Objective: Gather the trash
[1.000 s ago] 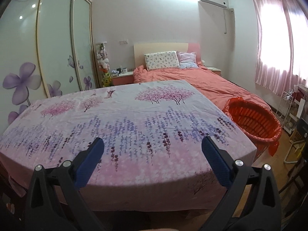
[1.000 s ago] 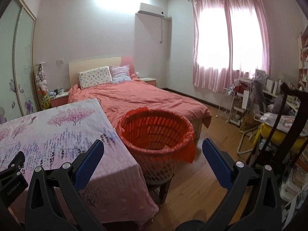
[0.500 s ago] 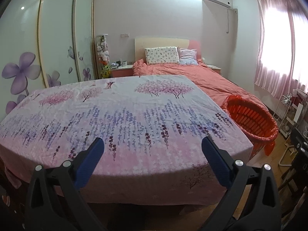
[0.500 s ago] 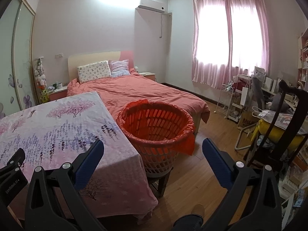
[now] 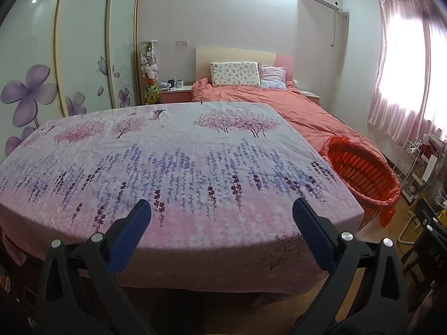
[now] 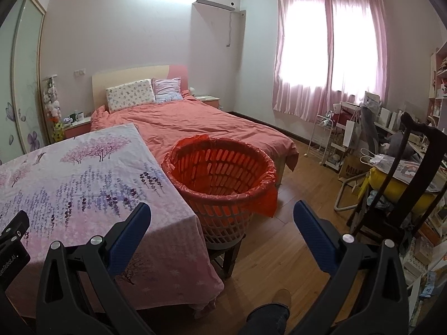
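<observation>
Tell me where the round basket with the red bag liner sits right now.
The round plastic basket lined with a red bag stands on a dark stool, right of the floral-clothed table, before the salmon-covered bed.

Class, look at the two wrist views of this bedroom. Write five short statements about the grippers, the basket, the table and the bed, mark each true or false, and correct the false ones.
1. The left gripper is shut on a piece of trash. False: its jaws stand wide apart, with nothing between them.
2. The right gripper is open. True.
3. The basket is lined with a red bag. True.
4. The basket sits on top of the flowered tablecloth. False: it stands beside the table, on a low dark stool.
5. The bed has a blue cover. False: the cover is salmon pink.
</observation>
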`<state>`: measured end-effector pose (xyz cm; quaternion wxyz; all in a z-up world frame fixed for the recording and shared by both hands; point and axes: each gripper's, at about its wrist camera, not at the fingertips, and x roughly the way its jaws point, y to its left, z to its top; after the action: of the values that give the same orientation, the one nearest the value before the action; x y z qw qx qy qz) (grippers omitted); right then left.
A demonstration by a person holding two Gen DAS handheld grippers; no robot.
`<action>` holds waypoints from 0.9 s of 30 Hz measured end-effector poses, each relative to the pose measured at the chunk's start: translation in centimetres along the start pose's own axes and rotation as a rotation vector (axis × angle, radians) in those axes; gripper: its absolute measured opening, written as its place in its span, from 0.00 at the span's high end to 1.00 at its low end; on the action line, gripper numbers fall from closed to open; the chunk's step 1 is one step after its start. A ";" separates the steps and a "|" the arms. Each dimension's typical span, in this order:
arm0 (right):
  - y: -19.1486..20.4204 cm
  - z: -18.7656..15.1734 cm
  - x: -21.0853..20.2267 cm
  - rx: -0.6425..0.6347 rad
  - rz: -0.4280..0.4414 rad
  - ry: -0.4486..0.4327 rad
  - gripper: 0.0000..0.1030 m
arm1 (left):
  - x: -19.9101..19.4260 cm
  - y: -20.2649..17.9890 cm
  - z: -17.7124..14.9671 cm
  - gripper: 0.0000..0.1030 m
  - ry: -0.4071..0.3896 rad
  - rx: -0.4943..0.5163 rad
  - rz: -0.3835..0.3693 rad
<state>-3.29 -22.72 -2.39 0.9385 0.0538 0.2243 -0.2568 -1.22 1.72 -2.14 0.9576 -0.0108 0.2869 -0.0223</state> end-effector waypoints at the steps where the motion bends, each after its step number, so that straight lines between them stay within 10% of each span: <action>1: 0.0 0.0 0.0 0.000 -0.001 0.000 0.02 | 0.0 0.0 0.0 0.04 0.001 -0.001 -0.003; 27: -1.7 0.7 -1.2 0.054 0.001 -0.032 0.02 | -2.9 -2.8 1.0 0.04 -0.063 0.037 -0.068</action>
<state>-4.82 -23.75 -1.19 0.9404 0.0751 0.2020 -0.2631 -3.15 -0.94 0.41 0.9649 -0.0035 0.2555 -0.0599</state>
